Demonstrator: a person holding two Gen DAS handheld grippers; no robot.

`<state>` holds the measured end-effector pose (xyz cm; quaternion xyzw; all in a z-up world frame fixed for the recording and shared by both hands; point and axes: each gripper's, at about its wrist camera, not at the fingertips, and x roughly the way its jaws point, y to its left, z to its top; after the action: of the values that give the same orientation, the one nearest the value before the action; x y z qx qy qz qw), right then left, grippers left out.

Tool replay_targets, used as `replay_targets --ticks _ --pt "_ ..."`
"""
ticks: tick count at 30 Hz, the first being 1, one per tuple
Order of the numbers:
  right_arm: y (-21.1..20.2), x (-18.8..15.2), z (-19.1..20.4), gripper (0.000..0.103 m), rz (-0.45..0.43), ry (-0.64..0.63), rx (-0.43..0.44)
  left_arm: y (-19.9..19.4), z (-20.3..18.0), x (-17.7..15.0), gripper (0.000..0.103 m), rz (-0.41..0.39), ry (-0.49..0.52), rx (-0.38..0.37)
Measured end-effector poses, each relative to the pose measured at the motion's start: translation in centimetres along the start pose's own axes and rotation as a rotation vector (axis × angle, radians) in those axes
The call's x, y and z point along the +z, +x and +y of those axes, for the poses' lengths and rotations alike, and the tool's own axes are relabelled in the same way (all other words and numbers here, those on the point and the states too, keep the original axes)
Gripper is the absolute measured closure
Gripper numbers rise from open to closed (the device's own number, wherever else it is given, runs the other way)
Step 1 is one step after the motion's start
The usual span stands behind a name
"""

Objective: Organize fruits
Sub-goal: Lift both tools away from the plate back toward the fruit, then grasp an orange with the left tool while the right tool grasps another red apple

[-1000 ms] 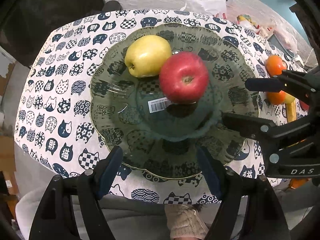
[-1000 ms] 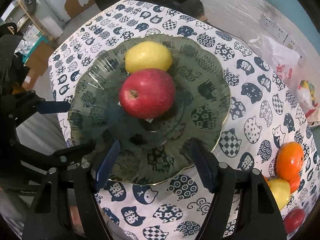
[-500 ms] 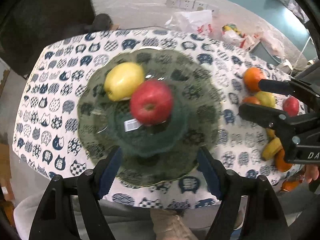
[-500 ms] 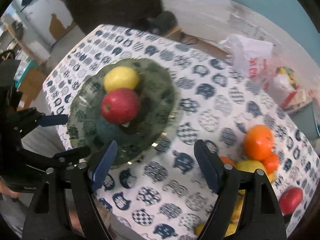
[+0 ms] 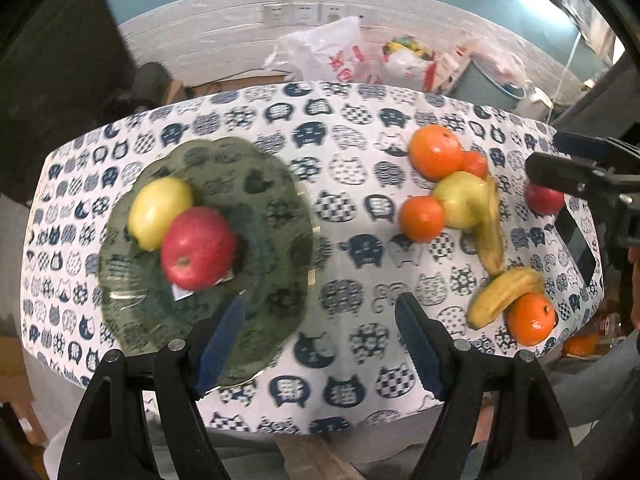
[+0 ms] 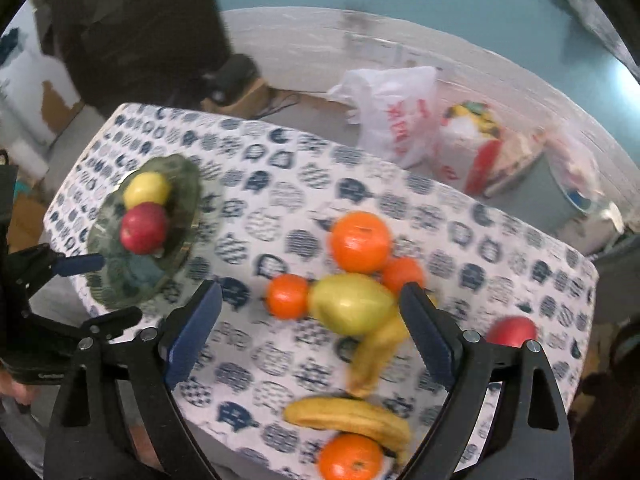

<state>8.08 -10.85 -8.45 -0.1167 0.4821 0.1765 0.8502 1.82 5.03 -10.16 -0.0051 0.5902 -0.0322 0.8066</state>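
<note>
A dark glass plate (image 5: 276, 216) on the cat-print tablecloth carries a yellow apple (image 5: 160, 210) and a red apple (image 5: 198, 254). To its right lies a loose heap: oranges (image 5: 436, 154), a green-yellow pear (image 5: 460, 200), two bananas (image 5: 506, 294) and a second red apple (image 5: 544, 199). My left gripper (image 5: 320, 344) hovers open and empty above the table's near edge, beside the plate. My right gripper (image 6: 310, 334) hangs over the heap with its jaws opening and nothing between the pads; the pear (image 6: 350, 304) shows below it.
White plastic bags (image 5: 332, 56) and packaged goods stand behind the table against the wall. A grey bin (image 6: 532, 188) sits at the back right. Bare tablecloth (image 5: 348, 216) lies between plate and heap. A dark shape (image 6: 132, 28) fills the back left.
Both grippers rose and swung right, away from the plate, and the fruit heap came into full view. The right jaws spread wider. Both apples stayed on the plate.
</note>
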Motion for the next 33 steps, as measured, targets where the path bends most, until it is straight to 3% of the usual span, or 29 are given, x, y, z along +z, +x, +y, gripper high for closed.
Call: replay_targets --ticks 19,33 --pt "-1.3 -5.5 -12.4 0.012 0.034 0.186 -0.118 4.2 -8.1 4.0 0.024 0.048 0.129 0.008" --pt "5.2 -7.5 -19.5 0.012 0.183 0.343 -0.203 8.5 -8.8 5.7 0.024 0.115 0.134 -0.001"
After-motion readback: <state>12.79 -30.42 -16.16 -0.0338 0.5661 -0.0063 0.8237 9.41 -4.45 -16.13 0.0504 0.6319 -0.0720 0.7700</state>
